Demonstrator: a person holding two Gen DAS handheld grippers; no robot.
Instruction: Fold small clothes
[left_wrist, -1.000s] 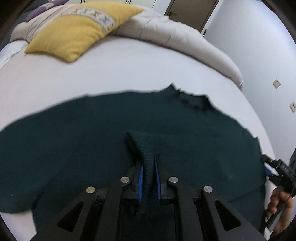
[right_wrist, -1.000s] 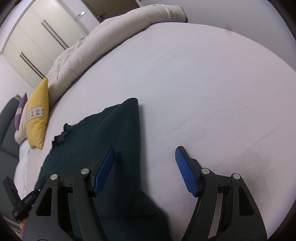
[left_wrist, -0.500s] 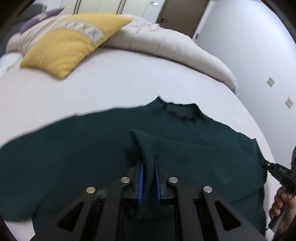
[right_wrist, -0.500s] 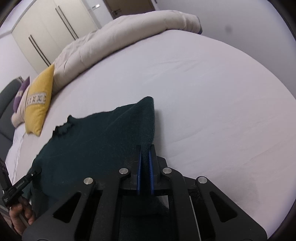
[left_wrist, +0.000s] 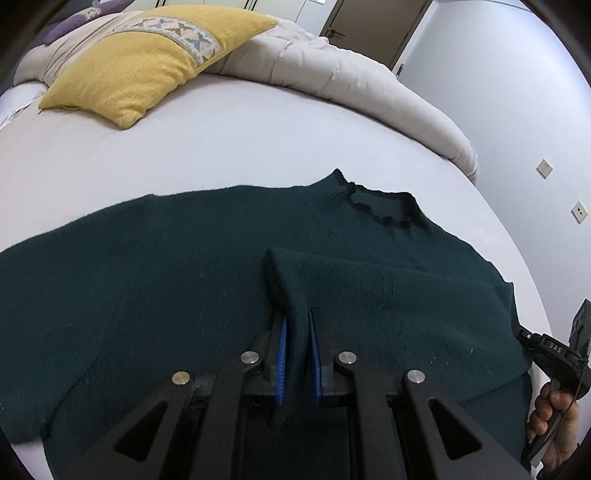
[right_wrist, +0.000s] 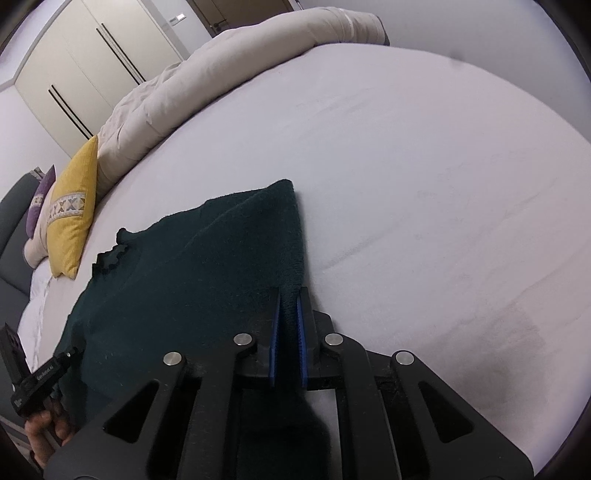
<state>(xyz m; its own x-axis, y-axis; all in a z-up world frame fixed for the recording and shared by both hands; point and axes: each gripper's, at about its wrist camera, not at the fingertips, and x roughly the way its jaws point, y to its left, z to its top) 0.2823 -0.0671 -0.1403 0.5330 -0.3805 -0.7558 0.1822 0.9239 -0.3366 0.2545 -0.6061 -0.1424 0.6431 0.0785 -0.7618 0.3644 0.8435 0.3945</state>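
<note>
A dark green knit sweater (left_wrist: 166, 266) lies spread on the white bed (left_wrist: 221, 155), its ruffled black collar (left_wrist: 380, 210) toward the far side. My left gripper (left_wrist: 296, 354) is shut on a raised fold of the sweater's near edge. My right gripper (right_wrist: 287, 328) is shut on the sweater's right edge (right_wrist: 291, 236), which rises in a fold from the bed. The sweater also shows in the right wrist view (right_wrist: 177, 280). Each hand-held gripper shows at the edge of the other's view, the right one (left_wrist: 554, 354) and the left one (right_wrist: 33, 380).
A yellow cushion (left_wrist: 147, 62) and a purple one (right_wrist: 37, 206) lie at the head of the bed. A rolled beige duvet (left_wrist: 351, 85) runs along the far side. Bare sheet (right_wrist: 424, 184) lies right of the sweater. Wardrobe doors (right_wrist: 85, 62) stand behind.
My right gripper closed from wide open onto the sweater's right edge. Both grippers lifted and drew the near edge forward toward the collar.
</note>
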